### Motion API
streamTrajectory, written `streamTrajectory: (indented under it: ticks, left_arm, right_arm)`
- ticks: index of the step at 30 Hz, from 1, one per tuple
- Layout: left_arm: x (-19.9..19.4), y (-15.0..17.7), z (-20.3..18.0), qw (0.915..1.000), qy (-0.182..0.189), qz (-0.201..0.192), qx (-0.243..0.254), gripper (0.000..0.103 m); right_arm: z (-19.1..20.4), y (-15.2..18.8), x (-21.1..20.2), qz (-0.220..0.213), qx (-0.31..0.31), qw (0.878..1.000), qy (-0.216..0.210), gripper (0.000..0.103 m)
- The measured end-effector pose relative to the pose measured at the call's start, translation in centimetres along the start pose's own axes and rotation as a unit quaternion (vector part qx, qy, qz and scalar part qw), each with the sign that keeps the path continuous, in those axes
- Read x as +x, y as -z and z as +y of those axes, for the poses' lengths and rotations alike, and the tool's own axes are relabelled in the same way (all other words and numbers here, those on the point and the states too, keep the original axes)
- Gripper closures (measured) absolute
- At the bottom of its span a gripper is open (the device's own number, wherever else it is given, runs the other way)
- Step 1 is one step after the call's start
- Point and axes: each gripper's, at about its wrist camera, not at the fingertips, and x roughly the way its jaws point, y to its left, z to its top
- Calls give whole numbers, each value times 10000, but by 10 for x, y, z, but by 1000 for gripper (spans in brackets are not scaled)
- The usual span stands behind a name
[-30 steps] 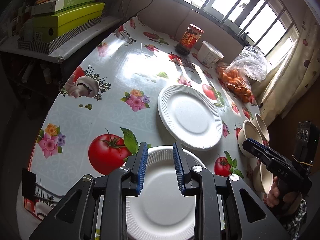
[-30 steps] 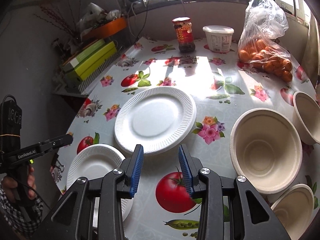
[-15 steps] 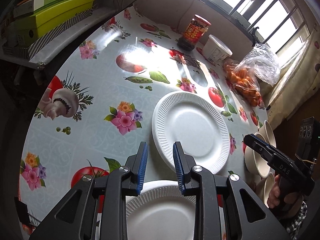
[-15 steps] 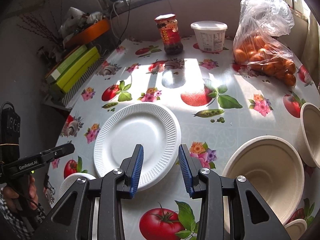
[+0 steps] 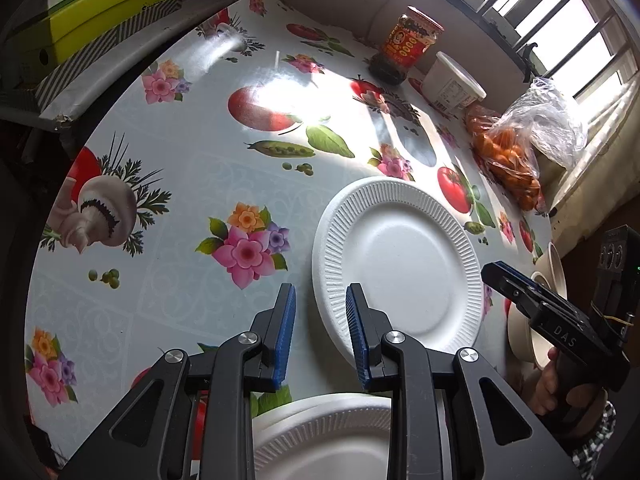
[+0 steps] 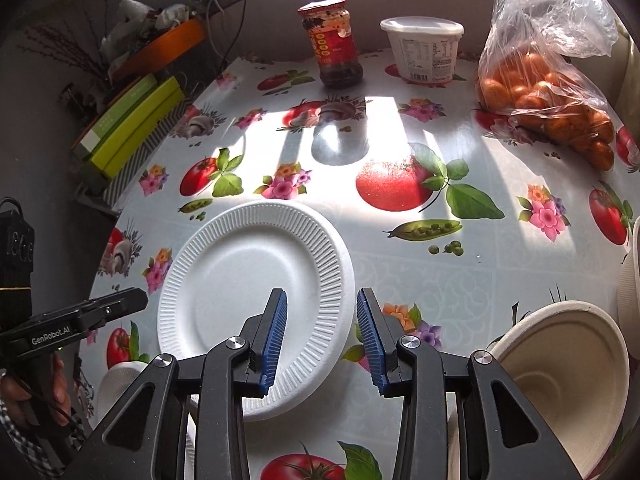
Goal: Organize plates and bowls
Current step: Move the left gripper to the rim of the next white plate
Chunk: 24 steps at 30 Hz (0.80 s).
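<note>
Two black tongs with blue pads hover over a round tabletop (image 6: 460, 280) with a fruit-print cloth. The left tongs (image 5: 320, 332) and right tongs (image 6: 322, 336) both stand partly open, holding nothing. A large white foam plate (image 6: 256, 280) lies mid-tabletop; a smaller plate (image 5: 320, 436) sits at the near edge. Beige bowls (image 6: 560, 380) crowd the right edge.

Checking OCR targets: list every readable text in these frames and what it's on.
"GenRobot.AI": side of the left claw.
"DAS": side of the right claw.
Red jar: label print too blurred to read.
White tub: fine print and barcode too small.
Green boxes: small white marks, unreadable.
</note>
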Motion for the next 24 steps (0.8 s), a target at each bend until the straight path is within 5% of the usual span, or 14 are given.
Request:
streamTrajectory:
  ticks: [15,24]
  left_arm:
    - [17,-1,1,9996,112,242,-59,76]
    - [21,-1,2,9996,104,274,-60,76]
  right_arm:
    - [-4,-2,16,203,73,9997,-103,68]
    - [-3,-1,18,236,20,9997,-49,77]
